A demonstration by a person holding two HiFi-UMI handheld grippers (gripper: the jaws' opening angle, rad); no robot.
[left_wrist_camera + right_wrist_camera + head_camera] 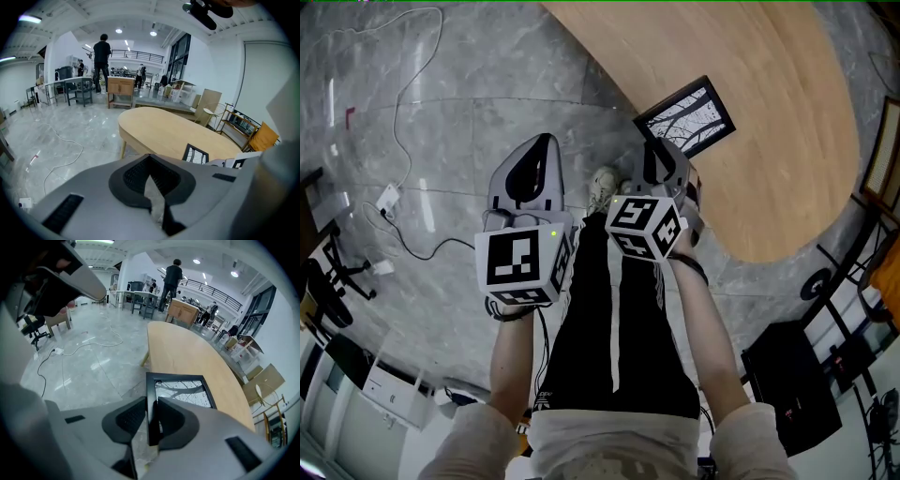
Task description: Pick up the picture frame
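The picture frame (689, 117), black-rimmed with a branch drawing, lies at the near edge of the oval wooden table (759, 141). My right gripper (662, 157) reaches down to its near side. In the right gripper view its two dark pads press on the frame's (183, 391) black left rail, so the right gripper (152, 414) is shut on it. My left gripper (534, 159) hangs over the floor, left of the table and apart from the frame. Its jaws meet at the tips with nothing between them (149, 156). The frame (195, 154) shows beyond it on the table (164, 131).
A white cable (408, 112) and a power strip (388, 197) lie on the grey marble floor at the left. A black case (792, 380) stands at the lower right. Chairs and shelving (265, 380) stand past the table's far end. People stand far off at workbenches (101, 51).
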